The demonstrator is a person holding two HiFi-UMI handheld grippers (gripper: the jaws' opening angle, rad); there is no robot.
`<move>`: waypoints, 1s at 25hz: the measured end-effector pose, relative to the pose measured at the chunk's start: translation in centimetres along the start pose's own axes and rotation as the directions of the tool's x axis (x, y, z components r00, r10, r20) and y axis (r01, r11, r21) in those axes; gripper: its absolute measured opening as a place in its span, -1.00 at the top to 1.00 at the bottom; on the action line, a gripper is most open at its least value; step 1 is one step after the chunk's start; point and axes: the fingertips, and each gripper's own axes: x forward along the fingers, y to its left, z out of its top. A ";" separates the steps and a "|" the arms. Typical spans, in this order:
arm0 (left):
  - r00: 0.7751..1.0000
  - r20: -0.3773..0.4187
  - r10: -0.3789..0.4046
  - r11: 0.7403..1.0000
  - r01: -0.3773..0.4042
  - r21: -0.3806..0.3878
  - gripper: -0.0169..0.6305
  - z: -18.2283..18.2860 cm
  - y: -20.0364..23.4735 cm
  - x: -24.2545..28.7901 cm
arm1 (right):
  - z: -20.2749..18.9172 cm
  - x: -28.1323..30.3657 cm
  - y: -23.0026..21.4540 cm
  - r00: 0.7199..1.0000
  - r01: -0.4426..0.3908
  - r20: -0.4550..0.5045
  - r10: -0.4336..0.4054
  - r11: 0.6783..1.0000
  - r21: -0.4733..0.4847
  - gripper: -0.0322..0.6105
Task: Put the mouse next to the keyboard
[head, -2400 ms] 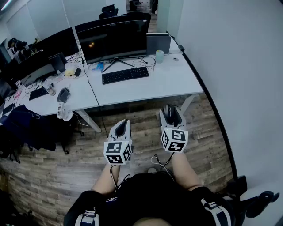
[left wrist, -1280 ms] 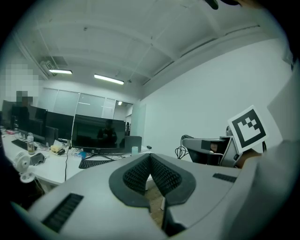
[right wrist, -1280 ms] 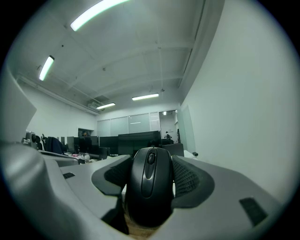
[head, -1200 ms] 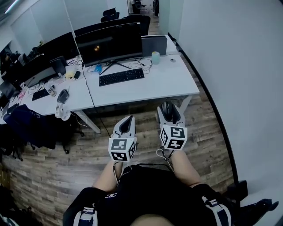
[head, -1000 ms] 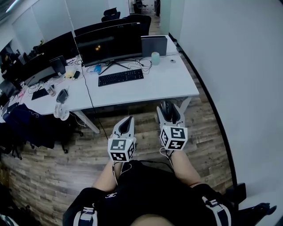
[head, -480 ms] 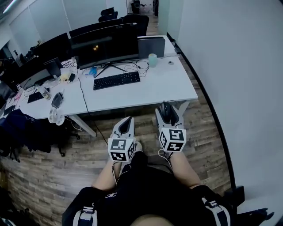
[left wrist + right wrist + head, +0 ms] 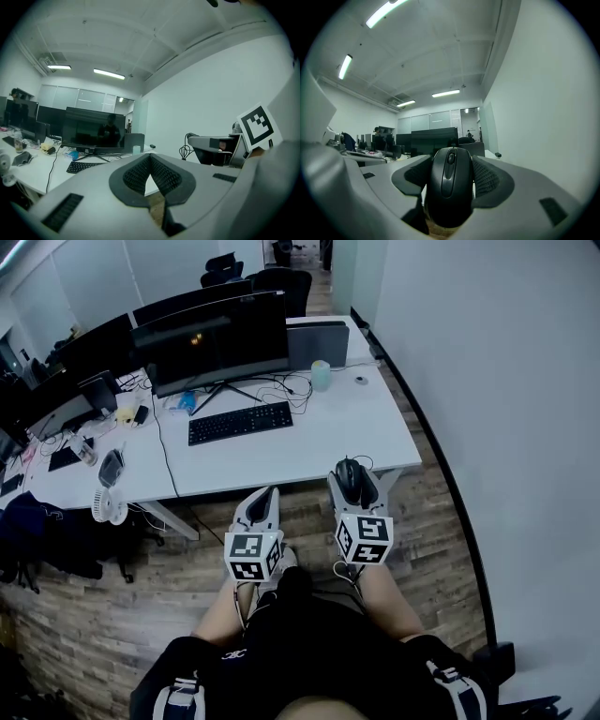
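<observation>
The mouse (image 7: 449,187), black, is clamped between the pads of the right tongs (image 7: 351,472), with its buttons and wheel facing up. We hold it in the air at the near edge of the white worktop (image 7: 356,423), not resting on it. It is well apart from the black keyboard (image 7: 240,422), which lies on the worktop in front of a wide monitor (image 7: 211,341). The left tongs (image 7: 150,157) are clenched pad against pad, with nothing between them. We hold them beside the right tongs, above the wooden floor (image 7: 112,615).
</observation>
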 end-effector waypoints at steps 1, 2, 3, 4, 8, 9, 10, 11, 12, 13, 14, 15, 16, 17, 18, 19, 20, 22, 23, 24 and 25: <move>1.000 -0.002 0.000 1.000 0.000 -0.001 0.91 0.2 0.6 1.1 | 0.1 1.2 -0.3 1.000 0.003 0.000 -0.003 1.000 0.003 0.00; 1.000 -0.004 0.002 1.000 -0.002 0.000 0.91 0.5 1.4 2.2 | 0.2 2.4 -0.5 1.000 0.005 -0.001 -0.005 1.000 0.007 0.00; 1.000 -0.006 0.004 1.000 -0.004 0.002 0.91 0.7 2.2 3.5 | 0.2 3.7 -0.8 1.000 0.007 -0.002 -0.007 1.000 0.010 0.00; 1.000 -0.009 0.006 1.000 -0.006 0.004 0.91 0.9 2.9 4.7 | 0.2 5.1 -1.1 1.000 0.010 -0.004 -0.010 1.000 0.012 0.00; 1.000 -0.014 0.002 1.000 -0.002 0.005 0.91 2.2 6.1 10.1 | 0.6 11.1 -2.1 1.000 0.018 -0.014 -0.018 1.000 0.019 0.00; 1.000 -0.015 -0.001 1.000 0.001 0.006 0.91 2.6 6.9 11.5 | 0.8 12.7 -2.3 1.000 0.021 -0.015 -0.020 1.000 0.020 0.00; 1.000 -0.015 -0.003 1.000 0.003 0.005 0.91 2.9 7.7 12.9 | 1.0 14.3 -2.6 1.000 0.023 -0.017 -0.022 1.000 0.019 0.00; 1.000 -0.016 -0.004 1.000 0.004 0.004 0.91 3.2 8.6 14.3 | 1.2 15.9 -2.8 1.000 0.025 -0.018 -0.024 1.000 0.017 0.00; 1.000 -0.016 -0.005 1.000 0.005 0.004 0.91 3.6 9.5 15.7 | 1.5 17.6 -3.0 1.000 0.026 -0.017 -0.026 1.000 0.015 0.00; 1.000 -0.015 -0.006 1.000 0.007 0.004 0.91 4.0 10.4 17.2 | 1.7 19.4 -3.3 1.000 0.027 -0.016 -0.027 1.000 0.013 0.00; 1.000 -0.013 -0.008 1.000 0.008 0.006 0.91 4.3 11.4 18.7 | 2.0 21.0 -3.5 0.999 0.029 -0.013 -0.029 0.999 0.013 0.00; 1.000 -0.010 -0.010 1.000 0.010 0.008 0.91 4.7 12.3 20.1 | 2.2 22.7 -3.8 0.999 0.032 -0.010 -0.032 0.999 0.014 0.00; 1.000 -0.007 -0.012 1.000 0.012 0.010 0.91 5.0 13.2 21.4 | 2.5 24.2 -4.0 0.999 0.035 -0.005 -0.035 0.999 0.015 0.00; 1.000 -0.004 -0.014 1.000 0.014 0.012 0.91 5.4 14.0 22.8 | 2.8 25.7 -4.3 0.999 0.039 -0.001 -0.039 0.999 0.017 0.00; 1.000 -0.003 -0.017 1.000 0.017 0.013 0.91 5.8 14.7 24.1 | 3.1 27.2 -4.6 0.999 0.044 0.002 -0.044 0.999 0.018 0.00; 1.000 -0.004 -0.021 1.000 0.021 0.015 0.91 6.1 15.4 25.4 | 3.2 28.5 -4.9 0.999 0.048 0.002 -0.048 0.999 0.021 0.00; 1.000 -0.008 -0.027 0.999 0.027 0.017 0.91 6.3 15.9 26.6 | 3.3 29.7 -5.2 0.999 0.052 0.000 -0.052 0.998 0.025 0.00; 0.999 -0.021 -0.034 0.999 0.034 0.022 0.91 6.5 16.9 29.0 | 3.3 31.9 -5.7 0.999 0.054 -0.007 -0.054 0.998 0.031 0.00; 0.999 -0.028 -0.032 0.999 0.033 0.022 0.91 6.5 17.3 30.2 | 3.1 32.8 -6.0 0.999 0.053 -0.013 -0.053 0.998 0.032 0.00; 0.999 -0.033 -0.029 0.999 0.030 0.018 0.91 6.5 17.6 31.2 | 2.9 33.8 -6.4 0.998 0.052 -0.020 -0.052 0.998 0.032 0.00; 0.999 -0.036 -0.026 1.000 0.026 0.014 0.91 6.4 17.8 32.2 | 2.6 34.7 -6.9 0.998 0.052 -0.029 -0.051 0.998 0.033 0.00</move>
